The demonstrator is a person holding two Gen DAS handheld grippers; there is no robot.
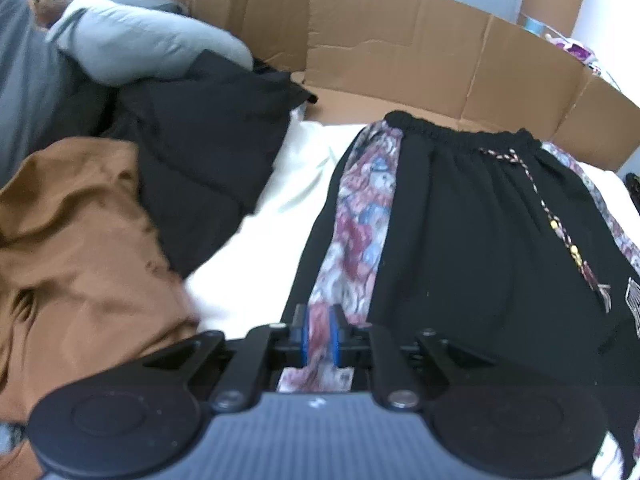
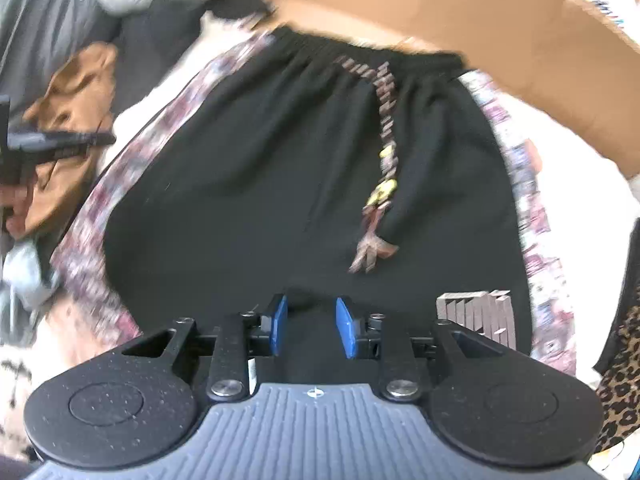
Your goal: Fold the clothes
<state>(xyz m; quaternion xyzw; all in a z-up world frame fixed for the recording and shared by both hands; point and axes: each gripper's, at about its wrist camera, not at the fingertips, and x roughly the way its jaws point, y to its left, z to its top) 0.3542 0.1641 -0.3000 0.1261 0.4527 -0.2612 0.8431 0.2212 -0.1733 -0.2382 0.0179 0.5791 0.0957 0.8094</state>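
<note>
Shorts (image 1: 460,208) lie spread on a white sheet (image 1: 256,248), waistband (image 1: 452,136) toward the cardboard (image 1: 392,60) at the far side. Front face up; drawstring (image 2: 384,152) runs down the middle from the waistband. Patterned stripe (image 1: 360,216) follows each side seam. No fold line across the waistband end is visible in either view; the hem end lies under the gripper bodies and cannot be checked.

Left hand-held gripper (image 1: 319,334): fingers drawn close together on the patterned stripe at the side of the shorts away from the drawstring, with stripe fabric between the blue pads (image 1: 304,340). Judged to be pinching that edge.

Right hand-held gripper (image 2: 311,326): fingers spread apart over black cloth below the drawstring tassel. Cloth shows between the pads, but no clamp on it is evident.

Progress, as judged: the shorts are flat and not folded at the visible end. This fits either a garment laid out for folding with one edge taken up, or one partway through a fold at the hidden end.

Other garments beside the shorts: brown cloth (image 1: 80,240), black cloth (image 1: 208,140) and grey cloth (image 1: 148,36) lie bunched and not folded. A leopard-print piece (image 2: 620,380) lies on the opposite side.
</note>
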